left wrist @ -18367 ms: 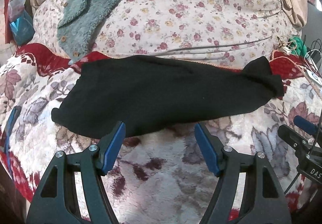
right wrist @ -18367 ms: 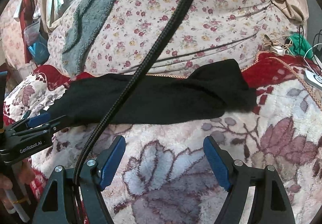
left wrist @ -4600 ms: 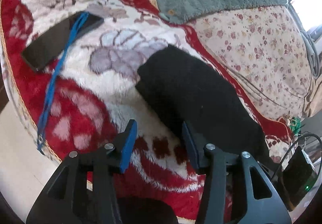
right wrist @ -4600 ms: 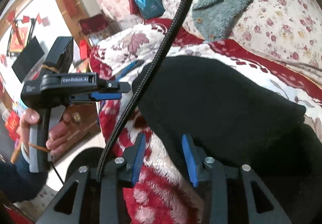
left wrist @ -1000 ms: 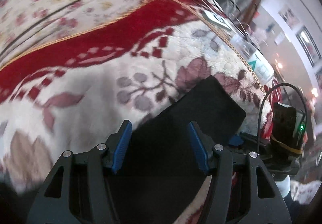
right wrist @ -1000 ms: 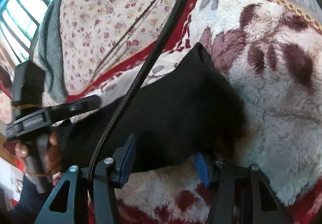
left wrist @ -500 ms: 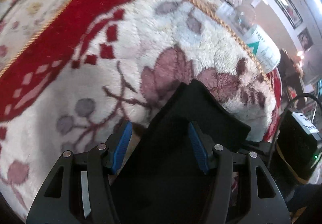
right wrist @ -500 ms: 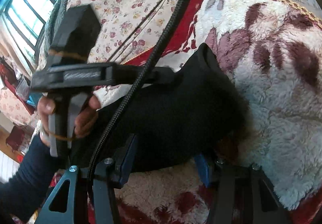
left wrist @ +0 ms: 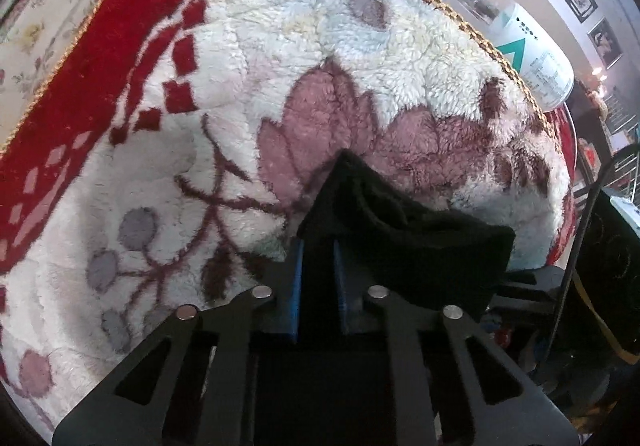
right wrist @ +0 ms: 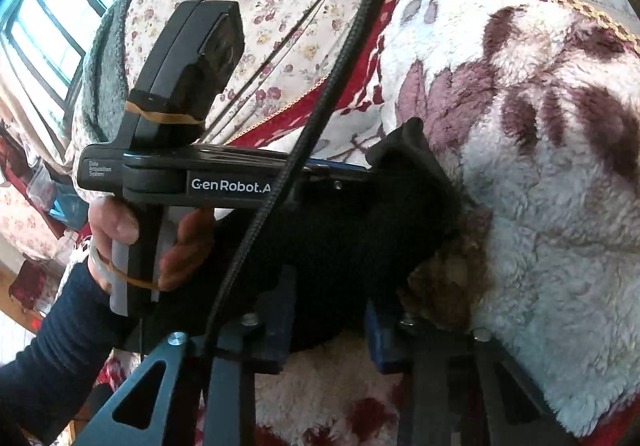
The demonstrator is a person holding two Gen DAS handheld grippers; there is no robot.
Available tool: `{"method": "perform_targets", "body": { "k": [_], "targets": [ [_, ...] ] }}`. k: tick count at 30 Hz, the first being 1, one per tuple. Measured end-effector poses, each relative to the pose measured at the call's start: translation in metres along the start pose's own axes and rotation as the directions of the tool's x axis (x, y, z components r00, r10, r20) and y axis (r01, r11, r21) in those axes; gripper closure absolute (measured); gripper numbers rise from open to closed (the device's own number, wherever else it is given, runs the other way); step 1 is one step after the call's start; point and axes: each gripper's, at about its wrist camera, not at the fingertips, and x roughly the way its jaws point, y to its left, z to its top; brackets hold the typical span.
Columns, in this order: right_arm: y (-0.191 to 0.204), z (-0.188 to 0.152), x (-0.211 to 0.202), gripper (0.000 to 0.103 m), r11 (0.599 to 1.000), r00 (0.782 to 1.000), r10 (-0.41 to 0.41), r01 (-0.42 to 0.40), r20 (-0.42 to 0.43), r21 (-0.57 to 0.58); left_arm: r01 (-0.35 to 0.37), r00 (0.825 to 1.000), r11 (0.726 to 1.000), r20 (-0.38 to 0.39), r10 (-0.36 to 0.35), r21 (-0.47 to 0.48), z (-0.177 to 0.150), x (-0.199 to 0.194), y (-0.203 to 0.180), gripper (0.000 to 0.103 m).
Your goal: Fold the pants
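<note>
Now: left gripper (left wrist: 318,274) and right gripper (right wrist: 330,320), jaws just closed, each pinch the black pants (left wrist: 404,242) on the blanket (left wrist: 240,77). Advice: lift both corners evenly toward 12 o'clock, keeping the edge taut.

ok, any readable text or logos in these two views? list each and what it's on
"GenRobot.A", cut off by the cable: side of the left gripper, right wrist view.
"Data Acquisition System": small print at that gripper's rear end, barely legible.
Green triangle logo: label of the plastic bottle; its print is too small to read.
Nothing else legible.
</note>
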Motion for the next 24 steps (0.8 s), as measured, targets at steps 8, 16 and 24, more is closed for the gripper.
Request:
{"method": "perform_targets", "body": {
  "k": [8,16,24],
  "targets": [
    [-0.005,0.003,-0.001,0.088,0.999,1.0,0.015,-0.015,-0.004,0.037,-0.015,1.0,1.0,-0.002,0.015,-0.015,-0.008,-0.006,-0.012,0.089],
    [-0.004,0.0,0.003,0.063,0.998,0.999,0.035,-0.035,-0.015,0.053,0.077,0.997,0.994,-0.013,-0.078,-0.077,0.003,-0.009,0.016,0.047],
    [0.0,0.003,0.011,0.077,0.999,0.999,0.049,-0.049,0.01,0.024,0.043,0.997,0.998,-0.06,-0.04,0.044,0.01,0.005,-0.005,0.073]
  ]
}}
